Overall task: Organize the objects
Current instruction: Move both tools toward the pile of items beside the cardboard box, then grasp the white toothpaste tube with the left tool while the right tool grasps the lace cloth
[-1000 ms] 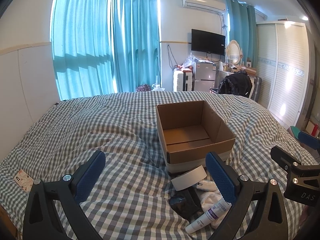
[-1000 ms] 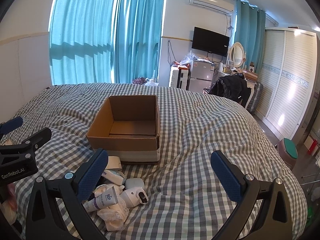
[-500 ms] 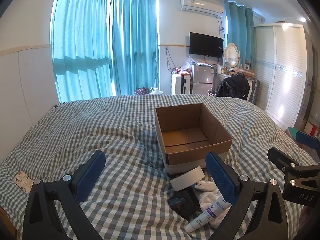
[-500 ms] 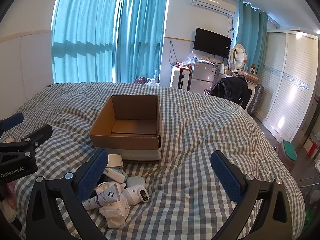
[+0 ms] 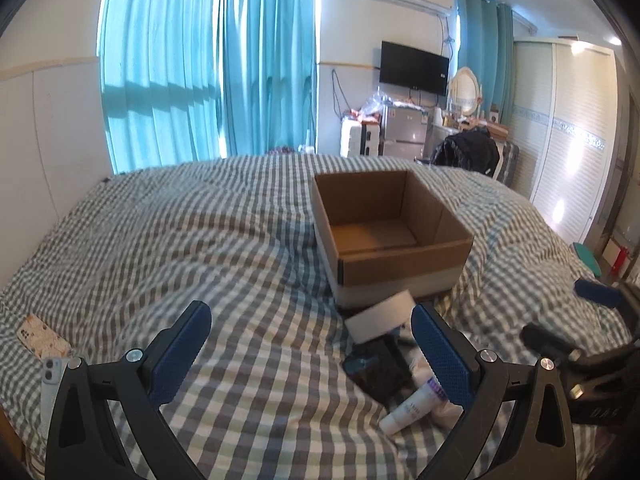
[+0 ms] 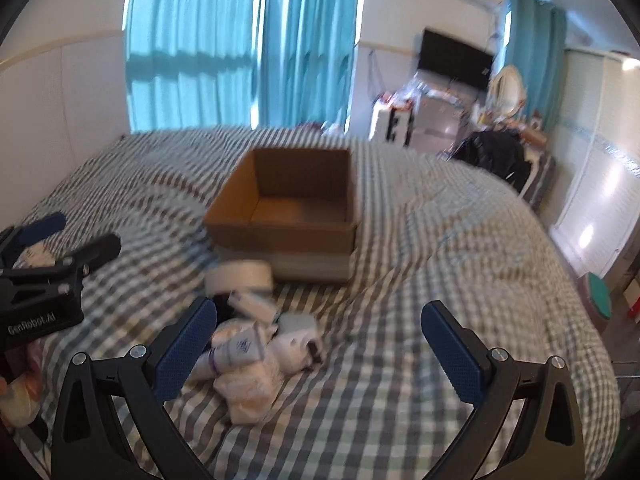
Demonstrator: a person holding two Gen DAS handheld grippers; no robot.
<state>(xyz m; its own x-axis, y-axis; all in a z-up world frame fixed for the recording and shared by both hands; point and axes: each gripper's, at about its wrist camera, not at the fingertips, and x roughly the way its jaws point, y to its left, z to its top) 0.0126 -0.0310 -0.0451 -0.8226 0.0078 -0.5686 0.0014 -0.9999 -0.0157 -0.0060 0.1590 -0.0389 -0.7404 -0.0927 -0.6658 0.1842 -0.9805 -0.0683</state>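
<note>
Above a checked bedspread (image 5: pixel 224 256), two handheld grippers, both spread wide and carrying nothing. Left gripper (image 5: pixel 310 350) aimed along the bed, with the open cardboard box (image 5: pixel 384 236) ahead and a little to its right. Inside the box, bare cardboard only — nothing packed yet, by the look of it.

Just in front of the box's near wall, a heap of small toiletries: a white roll of tape (image 6: pixel 240 276) touching or nearly touching the box, a black pouch (image 5: pixel 378 368) below it, a white tube with purple print (image 6: pixel 236 354), a white pump bottle (image 6: pixel 296 346), and a crumpled white cloth (image 6: pixel 250 394) nearest the camera. Exact contacts within the heap hard to make out, the right wrist view being blurred.

Right gripper (image 6: pixel 320 350) pointed almost straight at the heap, its left pad beside the tube; pump bottle and cloth between the pads. From the left gripper, the same heap off to the right, partly behind its right finger. Nearer and better lined up, then: the right. Tube lying aslant, cap end toward the lower left in the right wrist view — long axis running roughly across the jaw opening rather than along it, so likely a turn of the wrist wanted before any close. Box directly beyond the heap — a short forward carry, in all likelihood.

Off at the left edge of the bed, a phone in a patterned case (image 5: pixel 42 338), well apart from the work.
</note>
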